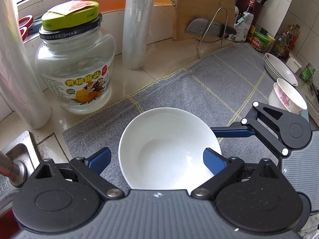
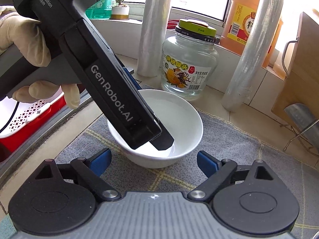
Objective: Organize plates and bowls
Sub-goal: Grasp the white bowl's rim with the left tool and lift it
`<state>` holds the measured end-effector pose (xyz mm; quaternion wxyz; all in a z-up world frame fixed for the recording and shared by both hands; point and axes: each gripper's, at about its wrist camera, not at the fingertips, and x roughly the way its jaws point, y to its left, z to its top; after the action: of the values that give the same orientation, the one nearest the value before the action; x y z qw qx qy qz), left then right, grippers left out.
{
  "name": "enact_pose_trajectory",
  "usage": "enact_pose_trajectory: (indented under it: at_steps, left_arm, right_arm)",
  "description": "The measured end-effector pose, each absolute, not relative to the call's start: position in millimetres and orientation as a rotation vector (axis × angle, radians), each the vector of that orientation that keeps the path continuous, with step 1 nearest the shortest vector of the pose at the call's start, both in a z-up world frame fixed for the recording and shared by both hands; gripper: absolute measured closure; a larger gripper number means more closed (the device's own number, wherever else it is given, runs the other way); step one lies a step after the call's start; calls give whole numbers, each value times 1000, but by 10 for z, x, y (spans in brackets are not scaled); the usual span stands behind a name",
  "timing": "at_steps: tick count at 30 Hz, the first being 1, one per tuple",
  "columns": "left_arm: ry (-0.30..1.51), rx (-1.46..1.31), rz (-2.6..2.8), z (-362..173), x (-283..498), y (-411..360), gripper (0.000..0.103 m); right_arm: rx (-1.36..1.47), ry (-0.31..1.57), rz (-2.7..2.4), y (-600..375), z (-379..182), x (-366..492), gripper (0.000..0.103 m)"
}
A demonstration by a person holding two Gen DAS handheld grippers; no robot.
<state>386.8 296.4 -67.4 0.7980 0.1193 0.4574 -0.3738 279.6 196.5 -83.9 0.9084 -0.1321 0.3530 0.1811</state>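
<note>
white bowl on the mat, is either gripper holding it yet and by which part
Not clearly held. The left gripper straddles the white bowl's near rim, one finger inside, jaws apart. The right gripper is open, short of it.

Before me: glass jar (image 1: 74, 65) with green lid on counter, film rolls (image 1: 137, 23) either side – grey mat (image 1: 199, 83) beyond, knife (image 1: 209, 28) in wire rack against cutting board (image 1: 201, 6).

White bowl (image 1: 169, 149), grey yellow-checked mat (image 1: 199, 91), green-lidded jar (image 1: 75, 65).
</note>
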Motion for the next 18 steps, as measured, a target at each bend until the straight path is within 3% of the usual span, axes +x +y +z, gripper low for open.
enact_pose_trajectory:
  at_steps: [8,11,18]
  left_arm:
    - [1003,259,-827,-661,3868,2900,6]
    - [1012,249,-830,-654,3894,2894,12]
    - [1034,222,-829,-646,3939,2897,13]
  right_arm:
    - [-237,715,381,1931,-833,2825,15]
    - [-235,717,378,1931,-836,2847,18]
    - [-242,712,378,1935,-847,2838,19]
